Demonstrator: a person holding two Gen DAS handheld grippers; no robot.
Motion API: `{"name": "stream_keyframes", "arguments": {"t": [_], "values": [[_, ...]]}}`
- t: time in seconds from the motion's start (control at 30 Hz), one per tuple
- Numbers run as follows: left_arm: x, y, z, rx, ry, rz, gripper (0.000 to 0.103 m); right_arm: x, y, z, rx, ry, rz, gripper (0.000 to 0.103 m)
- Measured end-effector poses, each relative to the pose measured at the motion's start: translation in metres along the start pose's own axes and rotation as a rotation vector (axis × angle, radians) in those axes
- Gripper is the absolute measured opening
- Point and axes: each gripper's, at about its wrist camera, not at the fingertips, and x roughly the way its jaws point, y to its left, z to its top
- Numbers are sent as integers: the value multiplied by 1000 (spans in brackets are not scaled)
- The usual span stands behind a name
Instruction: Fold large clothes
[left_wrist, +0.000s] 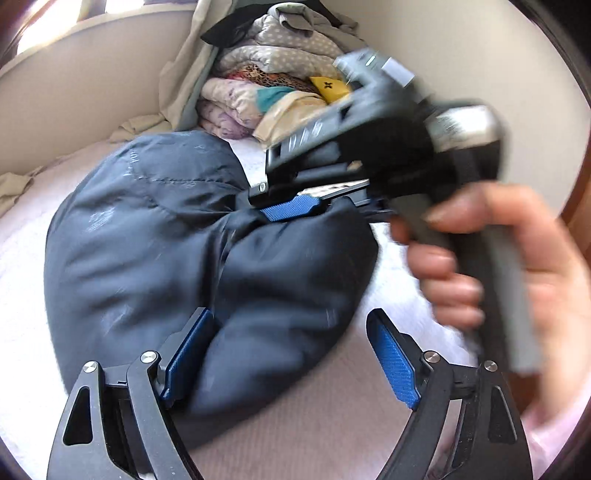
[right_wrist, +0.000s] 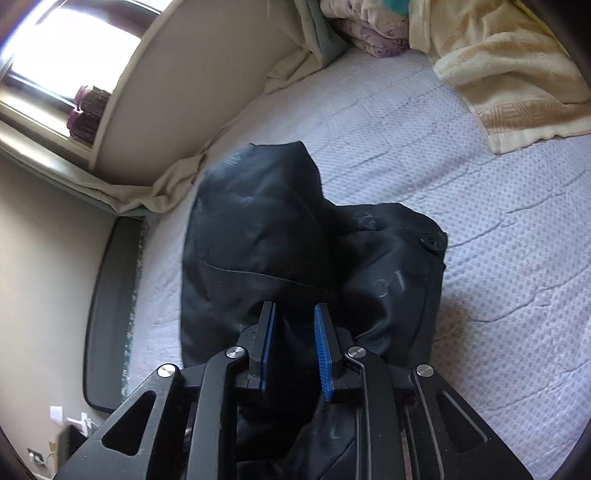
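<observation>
A dark navy padded jacket (left_wrist: 155, 236) lies bunched on the pale quilted bed (left_wrist: 22, 258). My left gripper (left_wrist: 291, 332) is open, its blue pads wide apart, with a puffy fold of the jacket lying between them. My right gripper (left_wrist: 291, 206), held in a hand, is seen from the left wrist, its blue pad pressed on the jacket's upper fold. In the right wrist view the right gripper (right_wrist: 295, 314) has its pads closed on a bunch of the jacket (right_wrist: 258, 229), with cloth filling the narrow gap.
A stack of folded blankets and towels (left_wrist: 273, 74) stands at the bed's far end, against the wall. A cream towel (right_wrist: 517, 74) lies on the quilt (right_wrist: 480, 258). The bed's edge, a dark mat (right_wrist: 107, 314) and a windowsill (right_wrist: 55, 147) are to the left.
</observation>
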Motion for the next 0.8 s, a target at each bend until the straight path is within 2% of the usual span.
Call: {"name": "stream_keyframes", "arguments": {"t": [0.1, 0.23, 0.27, 0.33, 0.43, 0.6, 0.67, 0.73, 0.77, 0.8], "values": [[-39, 13, -5, -9, -14, -45, 88, 4, 2, 1, -52, 4, -78, 17], [-73, 50, -6, -56, -86, 22, 88, 7, 6, -1, -74, 7, -127, 17], [-72, 58, -5, -72, -91, 30, 88, 8, 8, -1, -80, 8, -148, 17], [-59, 80, -6, -110, -42, 59, 86, 10, 10, -2, -95, 12, -194, 17], [-28, 93, -13, -132, 66, 11, 86, 13, 12, -6, -115, 23, -267, 17], [-4, 78, -22, -19, 87, 41, 89, 13, 11, -7, -111, 44, -418, 13], [0, 73, -29, 7, 82, 51, 89, -2, 14, -6, -94, -18, -440, 13], [6, 68, -30, 36, 83, 72, 89, -26, 29, -4, -118, -138, -533, 14], [8, 68, -32, 50, 85, 77, 90, -39, 38, -3, -135, -205, -546, 15], [10, 63, -32, 76, 88, 83, 90, -48, 48, -2, -150, -258, -516, 16]]}}
